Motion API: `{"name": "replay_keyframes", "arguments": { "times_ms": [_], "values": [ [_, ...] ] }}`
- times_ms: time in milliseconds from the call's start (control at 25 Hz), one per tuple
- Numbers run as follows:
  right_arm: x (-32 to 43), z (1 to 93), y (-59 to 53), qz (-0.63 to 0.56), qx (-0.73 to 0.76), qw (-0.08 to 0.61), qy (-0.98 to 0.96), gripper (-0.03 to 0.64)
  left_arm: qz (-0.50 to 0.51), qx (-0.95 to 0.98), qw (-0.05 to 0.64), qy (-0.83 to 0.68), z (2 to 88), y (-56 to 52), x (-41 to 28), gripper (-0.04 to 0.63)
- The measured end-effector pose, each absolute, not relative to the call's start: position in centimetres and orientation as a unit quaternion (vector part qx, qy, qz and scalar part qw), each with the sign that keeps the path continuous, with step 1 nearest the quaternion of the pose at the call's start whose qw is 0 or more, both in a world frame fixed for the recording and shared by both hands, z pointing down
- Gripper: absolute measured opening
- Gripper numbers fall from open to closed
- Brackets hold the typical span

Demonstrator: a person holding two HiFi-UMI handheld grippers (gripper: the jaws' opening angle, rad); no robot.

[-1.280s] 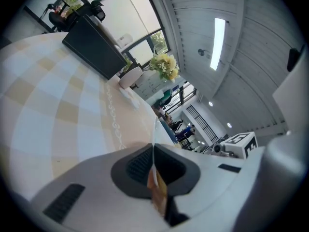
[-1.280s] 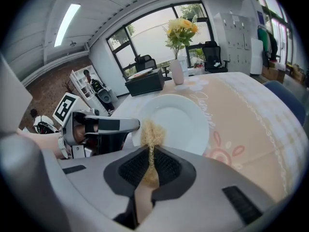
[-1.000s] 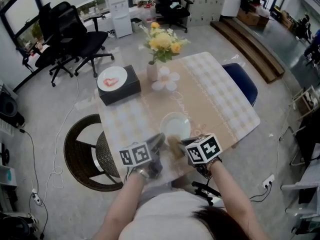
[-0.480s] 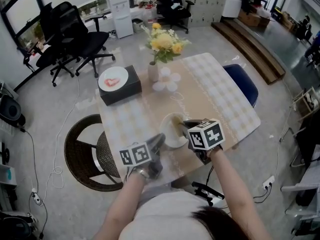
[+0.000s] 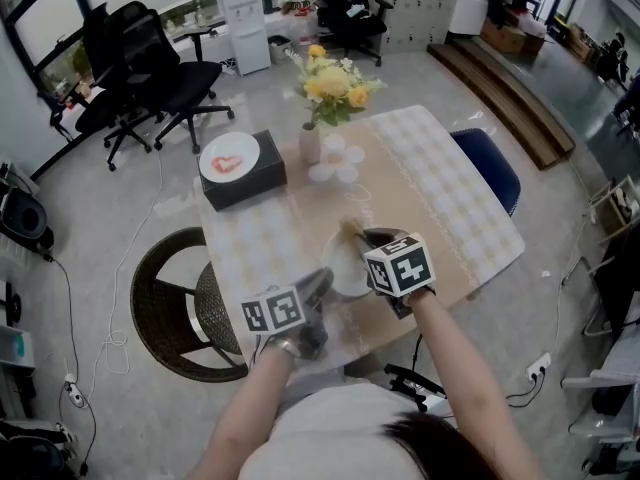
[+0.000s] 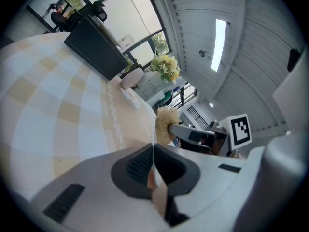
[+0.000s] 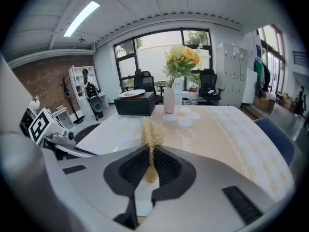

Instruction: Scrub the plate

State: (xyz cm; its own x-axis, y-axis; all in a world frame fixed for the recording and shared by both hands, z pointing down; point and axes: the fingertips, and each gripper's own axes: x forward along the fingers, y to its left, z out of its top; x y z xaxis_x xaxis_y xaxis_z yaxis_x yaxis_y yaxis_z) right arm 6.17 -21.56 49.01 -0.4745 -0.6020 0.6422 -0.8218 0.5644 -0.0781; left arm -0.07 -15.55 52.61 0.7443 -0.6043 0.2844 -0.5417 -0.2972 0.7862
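Observation:
A white plate (image 5: pixel 340 268) lies near the table's front edge, seen edge-on as a thin white rim (image 6: pixel 154 129) in the left gripper view. My left gripper (image 5: pixel 318 282) (image 6: pixel 153 164) is shut on the plate's near-left rim. A tan fibrous scrubber (image 5: pixel 351 230) (image 7: pixel 151 137) sticks out of my right gripper (image 5: pixel 367 241) (image 7: pixel 150 167), which is shut on it. The scrubber sits at the plate's far rim, and it shows beside that rim as a tuft (image 6: pixel 164 124) in the left gripper view.
On the checked table (image 5: pixel 440 183), a vase of yellow flowers (image 5: pixel 312 140) stands at the back beside flower-shaped coasters (image 5: pixel 335 163). A black box (image 5: pixel 245 173) carries a second plate with red marks (image 5: pixel 228 158). A wicker chair (image 5: pixel 175 303) sits left, a blue chair (image 5: pixel 485 163) right.
My right gripper has carried the scrubber from the plate's near edge across it to the far rim. The left gripper and plate have stayed put.

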Motion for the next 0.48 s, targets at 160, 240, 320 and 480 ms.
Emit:
{"name": "replay_keyframes", "arguments": {
  "times_ms": [160, 240, 320, 480],
  "values": [
    [6.1, 50.0, -21.2, 0.198, 0.422, 0.292, -0.835, 0.035, -0.027, 0.807, 0.468, -0.359, 52.6, -15.5, 0.0, 0.020],
    [6.2, 50.2, -20.9, 0.205, 0.419, 0.291, -0.836, 0.035, -0.027, 0.806, 0.469, -0.359, 52.6, -15.5, 0.0, 0.020],
    [6.2, 50.3, -20.6, 0.207, 0.413, 0.296, -0.836, 0.035, -0.027, 0.805, 0.470, -0.360, 52.6, -15.5, 0.0, 0.020],
    [6.1, 50.7, -19.7, 0.206, 0.400, 0.311, -0.837, 0.035, -0.027, 0.806, 0.469, -0.360, 52.5, -15.5, 0.0, 0.020]
  ]
}}
